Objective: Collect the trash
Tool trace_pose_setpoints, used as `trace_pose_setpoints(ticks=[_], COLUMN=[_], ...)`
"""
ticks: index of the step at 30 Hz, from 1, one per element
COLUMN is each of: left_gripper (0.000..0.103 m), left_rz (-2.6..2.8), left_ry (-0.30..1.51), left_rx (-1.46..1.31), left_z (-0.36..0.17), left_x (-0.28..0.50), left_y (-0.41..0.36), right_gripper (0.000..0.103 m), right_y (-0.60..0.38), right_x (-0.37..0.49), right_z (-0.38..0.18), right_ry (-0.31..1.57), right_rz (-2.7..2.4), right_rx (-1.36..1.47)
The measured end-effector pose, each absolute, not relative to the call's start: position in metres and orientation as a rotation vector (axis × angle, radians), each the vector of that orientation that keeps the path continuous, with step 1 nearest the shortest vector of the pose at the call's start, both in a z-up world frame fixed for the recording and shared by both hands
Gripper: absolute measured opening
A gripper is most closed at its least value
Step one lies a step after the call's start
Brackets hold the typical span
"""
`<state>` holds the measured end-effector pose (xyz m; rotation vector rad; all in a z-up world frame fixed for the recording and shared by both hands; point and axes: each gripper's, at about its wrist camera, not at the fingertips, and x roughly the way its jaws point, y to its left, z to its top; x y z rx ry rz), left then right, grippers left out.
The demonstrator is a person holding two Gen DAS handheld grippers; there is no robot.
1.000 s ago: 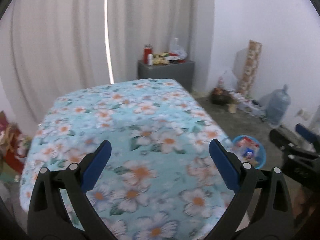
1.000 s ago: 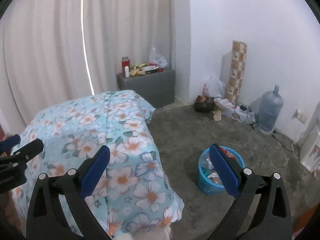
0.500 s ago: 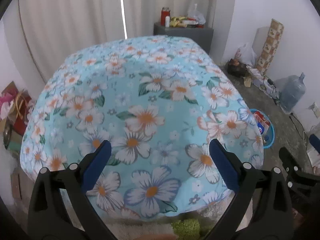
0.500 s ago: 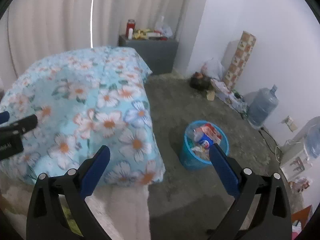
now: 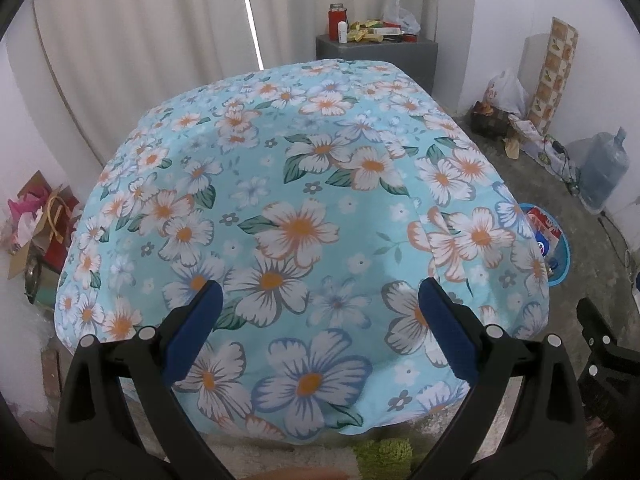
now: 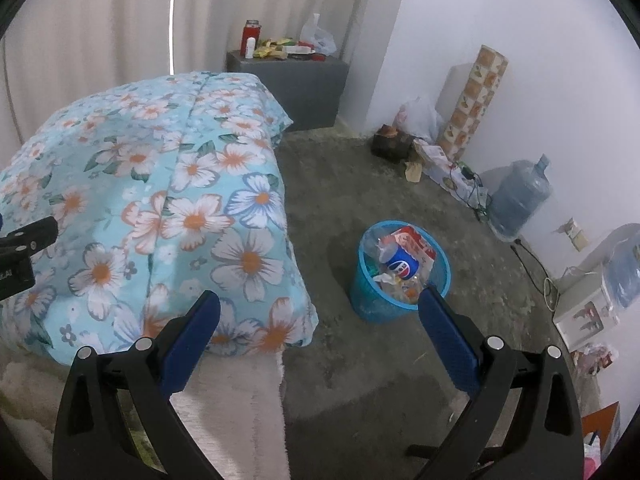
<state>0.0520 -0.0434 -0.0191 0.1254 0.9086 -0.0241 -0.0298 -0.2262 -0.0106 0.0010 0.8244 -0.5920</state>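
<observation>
Both the left gripper (image 5: 316, 316) and the right gripper (image 6: 318, 316) are held wide open and empty above the flowered blue bedcover (image 5: 304, 184); the round blue plastic trash basket (image 6: 400, 276), already filled, is kept on the floor beside the bed's corner, within easy reach.

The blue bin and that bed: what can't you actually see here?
- Blue bin, right wrist view: lower contents buried under the Pepsi can and wrappers.
- Same bin, left wrist view: mostly hidden behind the floral blanket.
- Items on the grey cabinet: too small to identify.
</observation>
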Motion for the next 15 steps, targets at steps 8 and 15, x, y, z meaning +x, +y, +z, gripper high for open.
trace_pose_setpoints(ticks=[8,15], left_gripper=[0.094,0.094], left_rz=[-0.031,-0.035], left_ry=[0.905,0.904], left_rx=[0.147,0.152], left_z=[-0.018,-0.018], left_x=[0.050,0.049], left_y=[-0.050,-0.053], right_gripper=[0.096,0.096], right_y=[-0.238,-0.240], right_x=[-0.036,-0.038], right_z=[-0.009,-0.008], right_ry=[0.819,0.815], right_rz=[-0.623,-0.627], right_rx=[0.018,0.019])
